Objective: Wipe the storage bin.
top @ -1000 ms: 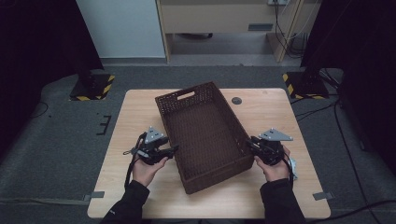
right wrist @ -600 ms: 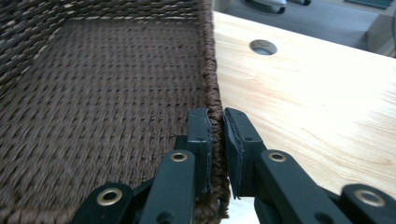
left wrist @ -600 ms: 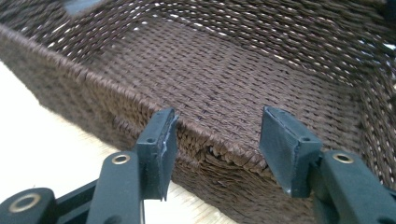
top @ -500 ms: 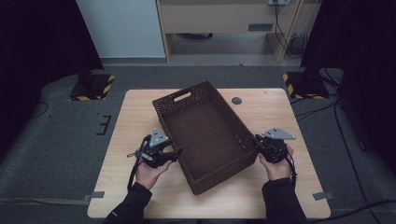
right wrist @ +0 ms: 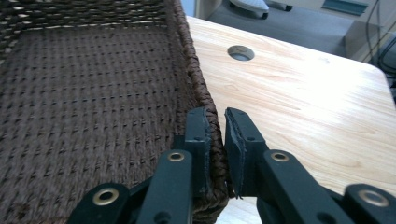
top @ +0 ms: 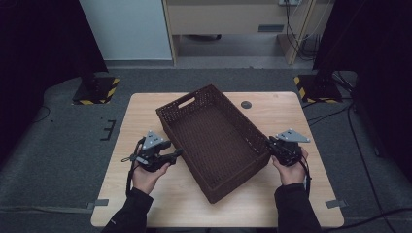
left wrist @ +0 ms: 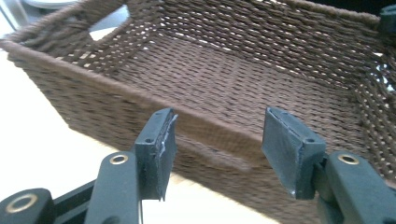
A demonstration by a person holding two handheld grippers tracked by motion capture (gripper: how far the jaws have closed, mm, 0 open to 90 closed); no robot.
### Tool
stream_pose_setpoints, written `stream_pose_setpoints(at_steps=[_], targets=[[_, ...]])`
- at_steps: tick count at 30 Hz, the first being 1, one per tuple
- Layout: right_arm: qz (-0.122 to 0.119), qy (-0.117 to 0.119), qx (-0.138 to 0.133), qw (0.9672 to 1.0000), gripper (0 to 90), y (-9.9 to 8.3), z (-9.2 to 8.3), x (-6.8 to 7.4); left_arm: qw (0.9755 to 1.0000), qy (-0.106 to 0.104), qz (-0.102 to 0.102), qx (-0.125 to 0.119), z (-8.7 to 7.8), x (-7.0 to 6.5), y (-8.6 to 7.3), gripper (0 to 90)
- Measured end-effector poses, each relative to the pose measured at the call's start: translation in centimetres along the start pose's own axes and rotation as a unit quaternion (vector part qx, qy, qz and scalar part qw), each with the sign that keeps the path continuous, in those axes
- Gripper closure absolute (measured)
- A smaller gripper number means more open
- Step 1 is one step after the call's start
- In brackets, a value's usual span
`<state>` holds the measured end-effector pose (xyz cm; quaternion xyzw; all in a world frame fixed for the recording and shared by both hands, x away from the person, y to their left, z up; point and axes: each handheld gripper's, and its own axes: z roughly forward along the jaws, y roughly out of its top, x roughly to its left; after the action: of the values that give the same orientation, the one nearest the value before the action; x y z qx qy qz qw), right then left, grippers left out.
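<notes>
A brown woven basket [top: 233,187] lies slantwise on the wooden table [top: 301,121], with nothing inside it. My left gripper [top: 177,154] stands open beside the basket's left long wall [left wrist: 107,107]. Its jaws have just been opening, and both pads [left wrist: 161,140] sit short of the wall without touching it. My right gripper [top: 270,145] is at the right long wall. Its jaws have just been closing, and they are shut on the basket's rim [right wrist: 194,70], one pad inside the wall and one pad [right wrist: 238,135] outside.
A round cable hole [top: 246,104] is set in the table behind the basket and shows as a cable hole [right wrist: 241,52] past my right jaws. A handle slot [top: 186,103] opens in the basket's far end. Bare tabletop lies on both sides of the basket.
The right jaws have narrowed onto the basket's rim. The left jaws have spread a little. Basket and hands have hardly shifted.
</notes>
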<state>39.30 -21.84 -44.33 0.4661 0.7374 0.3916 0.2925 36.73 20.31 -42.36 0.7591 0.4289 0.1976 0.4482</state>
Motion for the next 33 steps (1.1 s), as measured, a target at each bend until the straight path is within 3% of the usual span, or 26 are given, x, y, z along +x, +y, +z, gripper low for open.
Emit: stream_pose_setpoints(at_steps=[4,6,14,21,26,33], targets=[[0.003,-0.007,-0.001,1.0000,73.7,-0.1,-0.4,-0.1,0.9997,0.015,-0.017,-0.003,-0.4,1.4,-0.3,43.2],[0.016,0.005,-0.010,0.9998,72.0,-0.1,-1.0,-0.2,0.9993,0.025,-0.026,-0.005,-0.8,2.2,-0.5,43.2],[0.027,0.015,-0.019,0.9994,62.6,-0.2,-3.4,1.3,0.9972,0.056,-0.049,-0.007,-1.7,4.4,-1.4,42.6],[0.038,0.008,-0.009,0.9992,56.6,-0.8,-3.4,1.8,0.9965,0.065,-0.052,-0.008,-1.9,5.0,-1.7,42.2],[0.049,0.001,-0.008,0.9988,59.1,-0.9,-3.2,1.7,0.9966,0.065,-0.051,-0.004,-1.7,5.0,-1.7,41.9],[0.051,-0.013,-0.017,0.9985,58.0,-0.7,-2.0,0.5,0.9965,0.066,-0.050,0.000,-1.5,5.3,-1.7,41.6]])
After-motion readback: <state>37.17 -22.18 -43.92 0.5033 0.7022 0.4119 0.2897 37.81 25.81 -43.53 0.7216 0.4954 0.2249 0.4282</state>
